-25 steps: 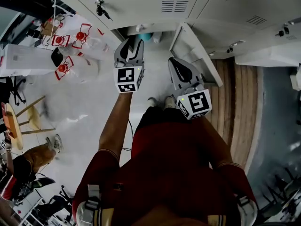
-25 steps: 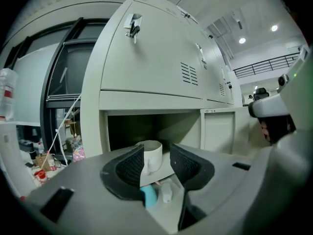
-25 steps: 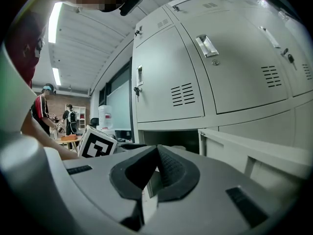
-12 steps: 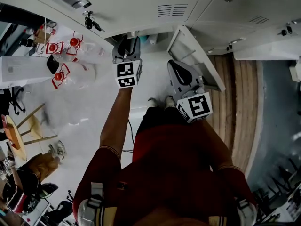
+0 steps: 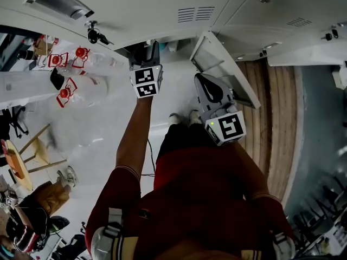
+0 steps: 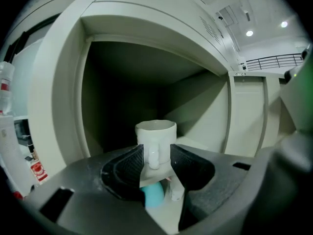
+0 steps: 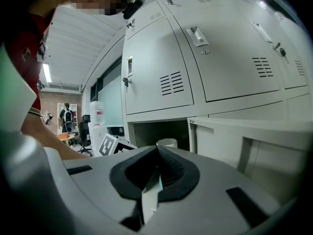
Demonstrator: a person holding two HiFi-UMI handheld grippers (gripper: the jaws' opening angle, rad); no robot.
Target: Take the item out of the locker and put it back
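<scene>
Mug (image 6: 155, 133), white, one handle: we see it at the mouth of the open locker compartment (image 6: 63, 106), handle turned toward us and pinched between the two dark pads of the left gripper (image 6: 156, 152). The body stands upright beyond the jaw tips, raised above the things under it.

Under the mug, on the compartment floor: a teal object (image 6: 154, 196) and, just beside it, a small white item (image 6: 175, 192); both are partly hidden by the jaws and we cannot tell what they are. The back of the compartment is dark.

Right gripper (image 7: 157, 150): jaws pressed together at the tips, nothing between them. It is held back from the locker, near the person's body (image 5: 209, 88). From its view we see the mug's rim (image 7: 167, 143) and the left gripper's marker cube (image 7: 113, 145).

Locker door (image 5: 222, 69): swung open to the right of the compartment, between the two grippers' lines of reach.

Other items noted: keys (image 5: 93, 34) hanging in a lock on the neighbouring door; clear bottles with red labels (image 5: 70, 85) to the left; a wooden stool (image 5: 32, 150).
</scene>
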